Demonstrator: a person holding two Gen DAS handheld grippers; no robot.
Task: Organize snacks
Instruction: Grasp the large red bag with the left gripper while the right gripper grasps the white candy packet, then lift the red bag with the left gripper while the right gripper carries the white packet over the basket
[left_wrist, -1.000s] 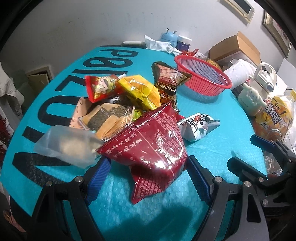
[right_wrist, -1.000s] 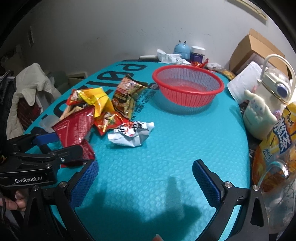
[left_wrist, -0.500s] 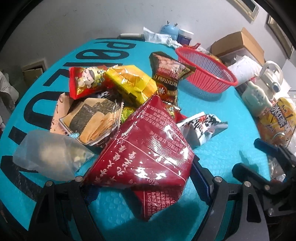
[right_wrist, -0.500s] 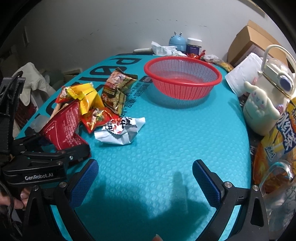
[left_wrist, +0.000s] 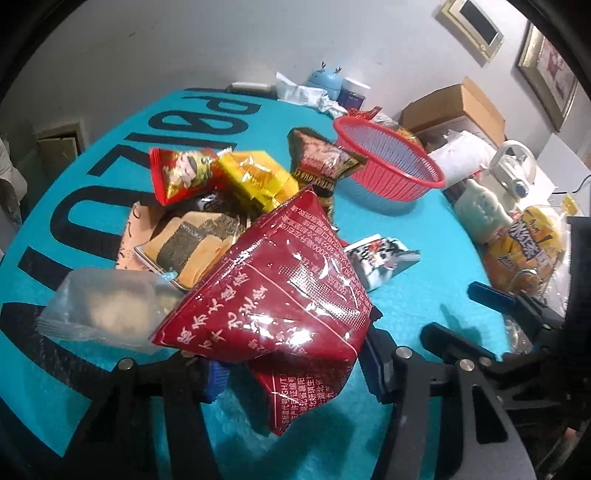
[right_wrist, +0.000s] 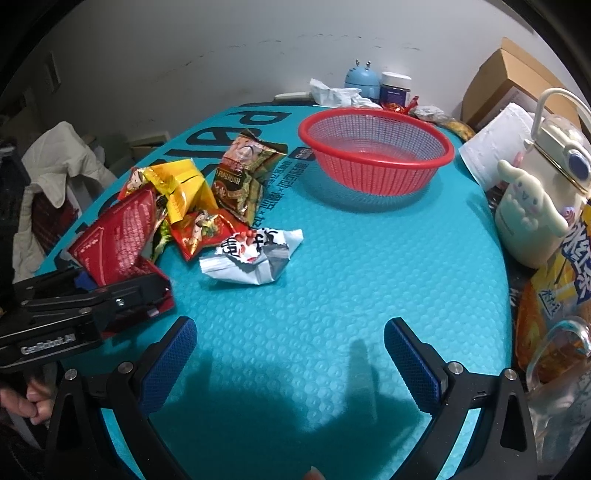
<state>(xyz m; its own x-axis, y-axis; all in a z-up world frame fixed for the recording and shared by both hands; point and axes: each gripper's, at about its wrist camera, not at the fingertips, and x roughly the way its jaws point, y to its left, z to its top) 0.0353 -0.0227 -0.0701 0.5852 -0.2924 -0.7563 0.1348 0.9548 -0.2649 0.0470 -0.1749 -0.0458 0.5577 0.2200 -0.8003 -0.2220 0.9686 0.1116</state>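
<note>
Teal tabletop (right_wrist: 332, 258) carries one red basket (right_wrist: 376, 147), holding nothing, and a pile of about six snack packs (right_wrist: 192, 206) to its left. Left gripper (left_wrist: 291, 365) fingers pinch a glossy dark-red pack (left_wrist: 280, 288), raised at the pile's near edge. Right gripper (right_wrist: 288, 354) fingers spread wide, holding nothing.

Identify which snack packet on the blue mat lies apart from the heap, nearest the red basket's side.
The crumpled white-and-silver packet: it lies alone on the mat, while the others overlap in a heap; the dark red one is in the left gripper.
</note>
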